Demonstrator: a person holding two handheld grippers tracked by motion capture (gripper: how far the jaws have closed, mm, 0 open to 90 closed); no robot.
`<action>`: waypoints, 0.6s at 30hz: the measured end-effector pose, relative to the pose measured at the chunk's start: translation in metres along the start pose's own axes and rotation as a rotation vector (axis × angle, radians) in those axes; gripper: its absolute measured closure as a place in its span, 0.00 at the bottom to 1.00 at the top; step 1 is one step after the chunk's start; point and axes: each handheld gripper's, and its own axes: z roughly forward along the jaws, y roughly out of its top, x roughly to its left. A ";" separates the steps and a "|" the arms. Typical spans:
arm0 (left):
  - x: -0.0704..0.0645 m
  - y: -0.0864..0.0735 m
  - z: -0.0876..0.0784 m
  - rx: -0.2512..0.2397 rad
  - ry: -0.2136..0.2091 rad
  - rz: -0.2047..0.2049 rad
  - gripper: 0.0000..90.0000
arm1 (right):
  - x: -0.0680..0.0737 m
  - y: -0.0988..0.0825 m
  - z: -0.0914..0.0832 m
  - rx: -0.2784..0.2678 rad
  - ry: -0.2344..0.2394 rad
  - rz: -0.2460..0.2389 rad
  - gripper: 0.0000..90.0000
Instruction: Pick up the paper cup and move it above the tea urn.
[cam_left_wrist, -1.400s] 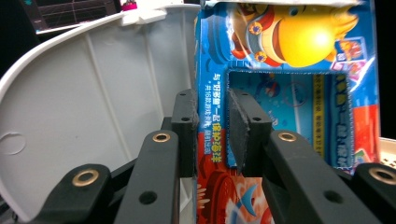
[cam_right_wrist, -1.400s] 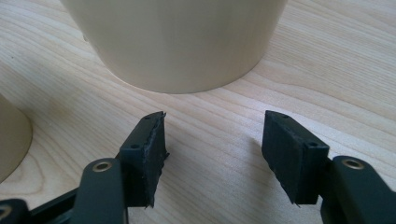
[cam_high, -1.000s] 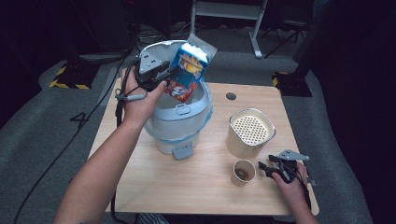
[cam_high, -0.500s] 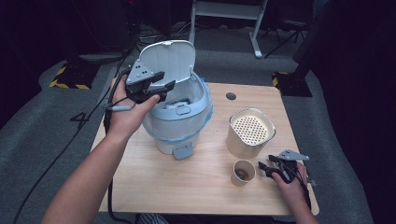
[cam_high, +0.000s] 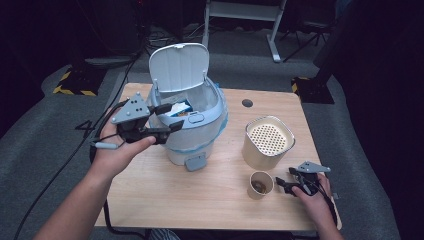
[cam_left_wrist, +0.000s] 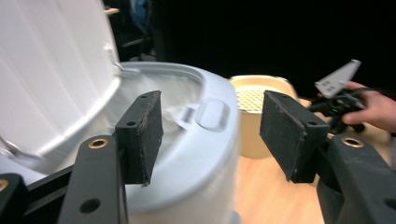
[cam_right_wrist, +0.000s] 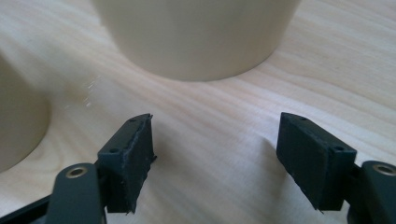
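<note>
A white and blue bin (cam_high: 195, 135) stands mid-table with its lid (cam_high: 179, 67) raised. A blue snack packet (cam_high: 176, 109) lies inside it. My left gripper (cam_high: 172, 117) hovers at the bin's left rim; its jaws have just been opening and stand open with nothing between them. In the left gripper view the pads (cam_left_wrist: 140, 135) frame the bin's rim (cam_left_wrist: 212, 112). My right gripper (cam_high: 283, 182) rests low at the front right beside a small paper cup (cam_high: 261, 184). Its jaws have just been opening too, and bare wood shows between them (cam_right_wrist: 215, 154).
A beige can with a perforated top (cam_high: 268, 142) stands right of the bin, just behind the cup; its wall (cam_right_wrist: 196, 32) rises ahead of the right jaws. A dark grommet hole (cam_high: 247, 103) sits far on the wooden table (cam_high: 200, 200). A cable (cam_high: 100, 150) trails off the left edge.
The left gripper held the snack packet above the bin; the packet now lies inside. The left hand has drawn back left and slightly down with its jaws apart. The right hand stayed put.
</note>
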 end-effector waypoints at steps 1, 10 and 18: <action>-0.004 -0.005 -0.003 0.003 -0.014 0.000 0.44 | 0.001 0.000 -0.001 0.002 0.006 -0.006 0.31; -0.018 -0.047 -0.007 0.078 -0.034 0.000 0.43 | 0.019 0.003 -0.020 0.002 0.100 -0.093 0.31; -0.025 -0.083 0.001 0.109 -0.070 -0.050 0.43 | 0.036 0.004 -0.033 0.010 0.164 -0.149 0.30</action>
